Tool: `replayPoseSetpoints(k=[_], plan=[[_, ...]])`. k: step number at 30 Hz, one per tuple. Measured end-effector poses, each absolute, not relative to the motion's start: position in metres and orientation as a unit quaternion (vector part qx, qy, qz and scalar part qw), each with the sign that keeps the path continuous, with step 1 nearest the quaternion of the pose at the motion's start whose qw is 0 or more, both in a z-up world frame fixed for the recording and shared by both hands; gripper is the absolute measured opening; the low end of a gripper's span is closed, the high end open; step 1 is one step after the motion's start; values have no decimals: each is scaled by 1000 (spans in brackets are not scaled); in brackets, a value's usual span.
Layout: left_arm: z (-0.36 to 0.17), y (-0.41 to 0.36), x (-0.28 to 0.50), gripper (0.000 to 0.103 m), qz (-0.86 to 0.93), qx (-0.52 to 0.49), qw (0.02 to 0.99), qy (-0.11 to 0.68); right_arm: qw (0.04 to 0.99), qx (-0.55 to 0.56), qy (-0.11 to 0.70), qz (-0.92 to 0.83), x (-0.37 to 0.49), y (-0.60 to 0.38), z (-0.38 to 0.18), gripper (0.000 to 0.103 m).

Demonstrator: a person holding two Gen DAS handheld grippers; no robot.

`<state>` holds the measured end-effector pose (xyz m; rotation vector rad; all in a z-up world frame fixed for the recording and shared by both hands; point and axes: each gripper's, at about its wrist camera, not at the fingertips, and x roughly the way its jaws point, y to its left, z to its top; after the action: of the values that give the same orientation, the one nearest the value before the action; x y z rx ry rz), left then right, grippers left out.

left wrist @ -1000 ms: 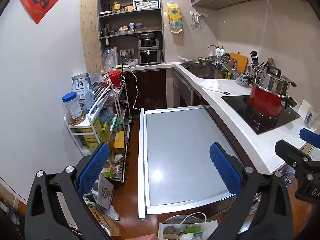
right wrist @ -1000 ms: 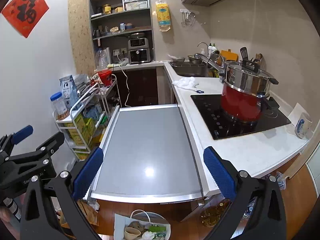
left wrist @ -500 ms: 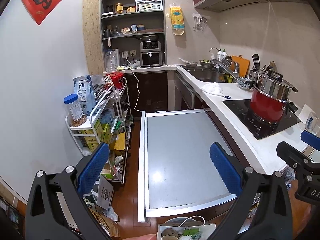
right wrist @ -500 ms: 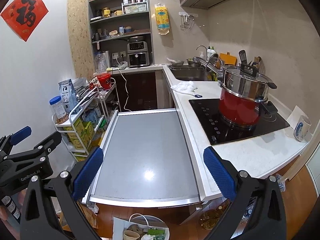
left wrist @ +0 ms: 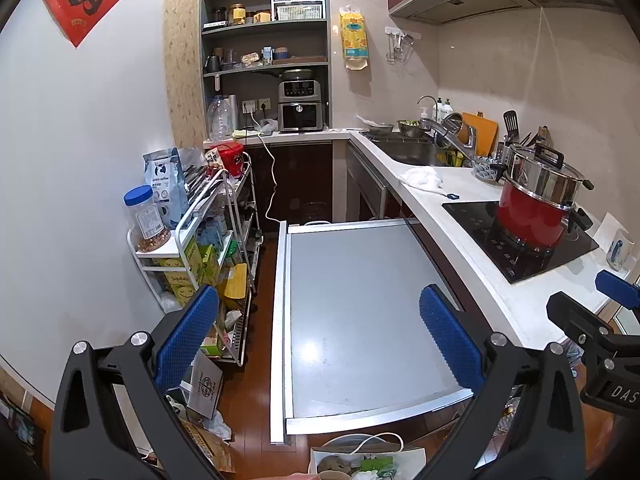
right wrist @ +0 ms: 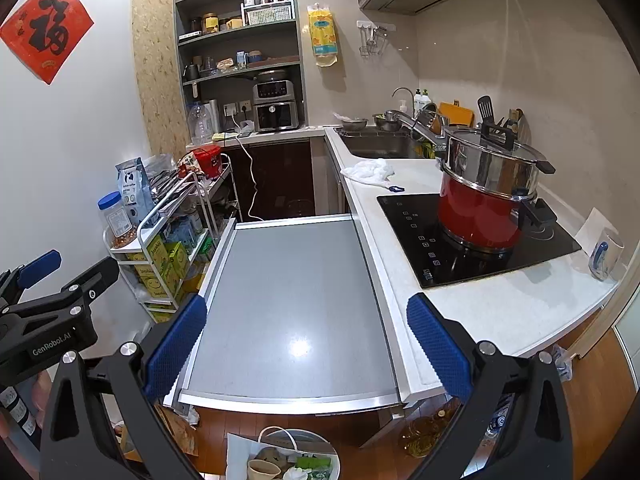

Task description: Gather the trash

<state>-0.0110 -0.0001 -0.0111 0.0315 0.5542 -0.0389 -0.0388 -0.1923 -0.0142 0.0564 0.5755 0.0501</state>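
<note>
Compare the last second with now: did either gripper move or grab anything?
Both cameras rose and drew back slightly: more floor shows past the grey table. Left gripper and right gripper stay open and empty. The white crumpled wad, red pot and trash bag haven't moved.

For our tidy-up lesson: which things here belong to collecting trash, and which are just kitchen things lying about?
Belongs to the job:
trash bag on the floor, already holding rubbish
crumpled tissue on the counter, likely trash
left tool and right tool, both open

Just lying about:
red pot
mug
jar
</note>
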Motion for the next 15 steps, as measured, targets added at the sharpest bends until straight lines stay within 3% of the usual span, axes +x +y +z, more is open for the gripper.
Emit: replayPoseSetpoints(k=[15], plan=[[-5, -4, -6, 101, -38, 3, 961, 272, 958, 31, 283, 23, -41, -192, -14, 99]])
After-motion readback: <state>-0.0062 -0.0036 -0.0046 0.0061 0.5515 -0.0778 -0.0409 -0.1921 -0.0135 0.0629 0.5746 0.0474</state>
